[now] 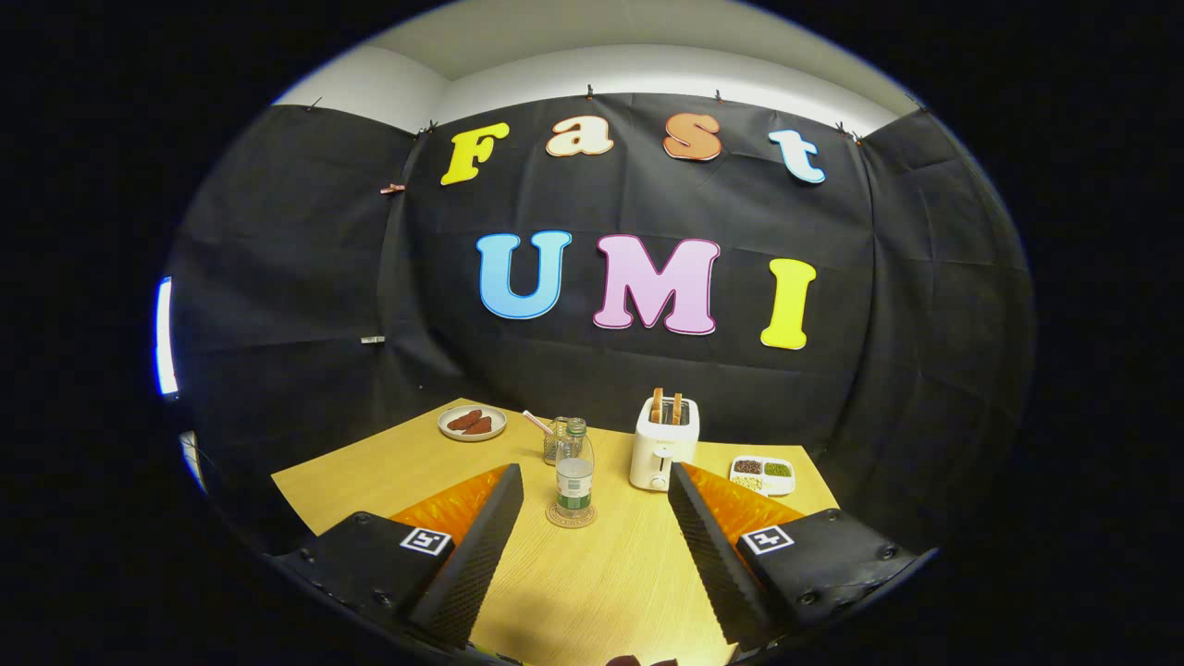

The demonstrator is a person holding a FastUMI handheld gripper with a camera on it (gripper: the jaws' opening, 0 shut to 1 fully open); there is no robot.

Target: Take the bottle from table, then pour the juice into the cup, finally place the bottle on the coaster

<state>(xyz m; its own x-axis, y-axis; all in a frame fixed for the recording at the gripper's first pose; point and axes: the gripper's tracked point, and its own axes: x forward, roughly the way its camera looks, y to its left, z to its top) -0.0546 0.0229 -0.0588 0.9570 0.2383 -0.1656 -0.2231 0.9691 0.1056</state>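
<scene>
The tongs [597,504] are held level above the near part of the table [370,476], pointing toward the booth's back wall. Their two fingers [481,546] are spread wide apart, with nothing between them but bare tabletop.

The bottle [574,470] stands upright on the round coaster [571,517], just ahead of the fingertips and nearer to the left finger than to the right one. It touches neither finger. The glass cup [555,438], with a straw in it, stands directly behind the bottle, close to it.

A white toaster [663,444] holding two slices stands beyond the right finger, apart from the bottle. A plate [472,423] with brown food lies toward the far left of the table. A divided tray [762,474] of grains lies near the right edge.

Open tabletop extends between the fingers up to the coaster, and to the left of the bottle as far as the table's left edge.
</scene>
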